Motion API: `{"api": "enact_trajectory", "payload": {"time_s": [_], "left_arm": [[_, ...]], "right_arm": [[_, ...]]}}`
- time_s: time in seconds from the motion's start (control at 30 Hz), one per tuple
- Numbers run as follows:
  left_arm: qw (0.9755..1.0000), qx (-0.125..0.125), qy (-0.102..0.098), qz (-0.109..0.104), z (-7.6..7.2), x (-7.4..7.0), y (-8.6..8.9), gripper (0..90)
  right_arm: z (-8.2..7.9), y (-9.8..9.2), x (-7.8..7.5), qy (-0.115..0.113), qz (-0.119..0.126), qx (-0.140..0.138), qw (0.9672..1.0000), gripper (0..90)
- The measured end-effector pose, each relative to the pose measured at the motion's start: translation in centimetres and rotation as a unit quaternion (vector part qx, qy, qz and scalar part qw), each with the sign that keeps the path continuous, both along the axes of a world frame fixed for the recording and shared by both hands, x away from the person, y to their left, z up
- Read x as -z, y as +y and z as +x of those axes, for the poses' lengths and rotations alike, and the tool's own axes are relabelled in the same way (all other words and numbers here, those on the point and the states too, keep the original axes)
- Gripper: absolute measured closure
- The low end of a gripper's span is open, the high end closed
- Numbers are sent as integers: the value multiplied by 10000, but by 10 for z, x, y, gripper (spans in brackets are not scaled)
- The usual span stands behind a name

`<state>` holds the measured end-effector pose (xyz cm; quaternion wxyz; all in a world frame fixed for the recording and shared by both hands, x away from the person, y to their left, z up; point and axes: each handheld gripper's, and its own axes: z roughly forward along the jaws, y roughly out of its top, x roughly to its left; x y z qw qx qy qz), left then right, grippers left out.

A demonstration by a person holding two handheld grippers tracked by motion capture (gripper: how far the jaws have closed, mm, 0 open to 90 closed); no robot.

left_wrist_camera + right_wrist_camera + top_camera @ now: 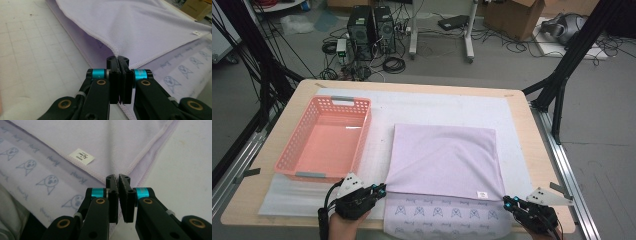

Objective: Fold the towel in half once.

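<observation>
Gripping the lilac towel [444,157] by its two near corners, I have my left tool [381,189] clamped on the near-left corner and my right tool [508,201] clamped on the near-right one. In the left gripper view the jaws are pressed together with the stitched hem running up out of them; in the right gripper view the jaws meet on the hem corner just below the small white label [82,156].

The towel lies on the right half of the bench [282,130], folded over itself: the plain upper layer reaches from my tools toward the far edge, and a strip of the lower layer printed with blue figures [447,212] shows along the near edge. Its folded shape is a little wider than deep, long axis running parallel to the near edge of the bench, the far fold line facing the far edge. It rests on a white mat [447,107].

Both my hands come in low over the near edge, left hand [346,226] near the middle and the right at the near-right corner, tools pointing forward and inward, almost level.

A pink basket [297,147] sits on the left half, just beside my left tool.
</observation>
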<state>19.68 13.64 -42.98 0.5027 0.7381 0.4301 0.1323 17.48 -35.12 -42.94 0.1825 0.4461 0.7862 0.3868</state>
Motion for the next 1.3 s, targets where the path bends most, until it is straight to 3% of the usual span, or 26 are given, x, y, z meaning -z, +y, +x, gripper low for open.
{"api": "enact_trajectory", "payload": {"time_s": [0.27,0.47,0.67,0.77,0.8,0.87,0.97,1.03,1.17,1.3], "left_arm": [[9996,285,-15,40,-17,-3,0,880],[9992,397,21,100,-28,-1,-3,879],[9987,498,81,123,-48,0,-1,879],[9979,589,31,285,-50,-1,-6,871],[9983,534,-22,251,-46,-2,-8,838],[9993,346,-47,117,-36,-7,-9,597],[9996,239,-152,-87,-16,-13,-11,530],[9997,192,-108,-108,1,-13,-15,515],[10000,30,-18,-54,42,-7,-26,493],[9993,-159,332,-16,83,-2,-31,439]], "right_arm": [[-28,-7,-4,6,64,-7,10000,861],[-36,-8,-1,55,-34,-22,10000,862],[-55,-11,-4,53,65,-35,10000,861],[-63,-10,-4,50,49,-36,10000,844],[-63,-10,-5,31,83,10,10000,809],[-57,-11,-8,-93,71,235,9997,660],[-43,-18,-15,-256,243,493,9982,607],[-28,-23,-17,-362,232,631,9971,604],[5,-27,-15,-272,283,797,9960,606],[39,-27,-12,-228,338,823,9958,600]]}}
